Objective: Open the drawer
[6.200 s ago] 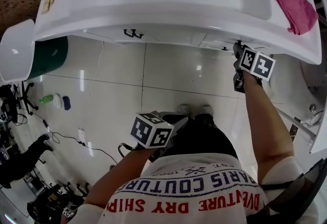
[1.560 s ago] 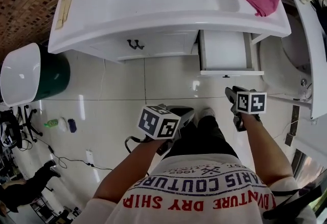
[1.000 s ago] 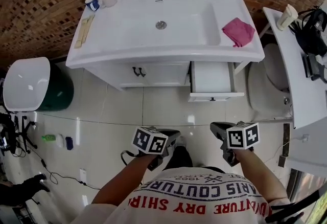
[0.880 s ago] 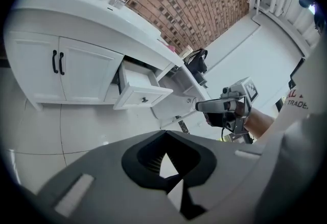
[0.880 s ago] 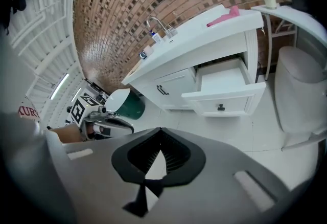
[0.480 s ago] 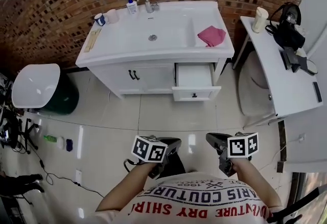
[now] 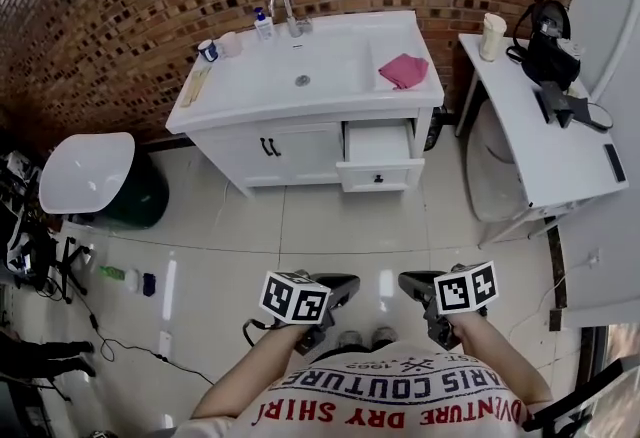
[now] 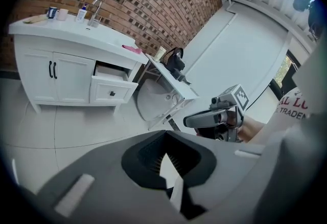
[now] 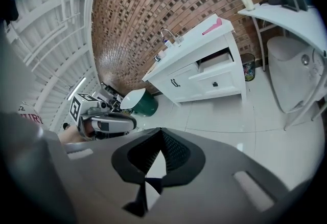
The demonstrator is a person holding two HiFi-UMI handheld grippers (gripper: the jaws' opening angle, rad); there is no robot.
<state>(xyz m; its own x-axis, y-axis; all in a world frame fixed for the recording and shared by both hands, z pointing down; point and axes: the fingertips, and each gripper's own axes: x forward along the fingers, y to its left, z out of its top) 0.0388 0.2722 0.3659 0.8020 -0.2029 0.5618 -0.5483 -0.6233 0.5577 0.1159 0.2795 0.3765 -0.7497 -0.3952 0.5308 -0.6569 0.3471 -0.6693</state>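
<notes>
The drawer (image 7: 378, 154) stood pulled out of the white vanity (image 7: 240, 101), right of its doors (image 7: 268, 148) and well apart from the person, so I judged the left gripper (image 7: 345, 284) and right gripper (image 7: 412, 282), fingers pressed together on nothing, best held low and clear.

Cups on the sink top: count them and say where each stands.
2: a blue cup at the back left, a pale cup beside it, toward the tap. None seems hidden.
</notes>
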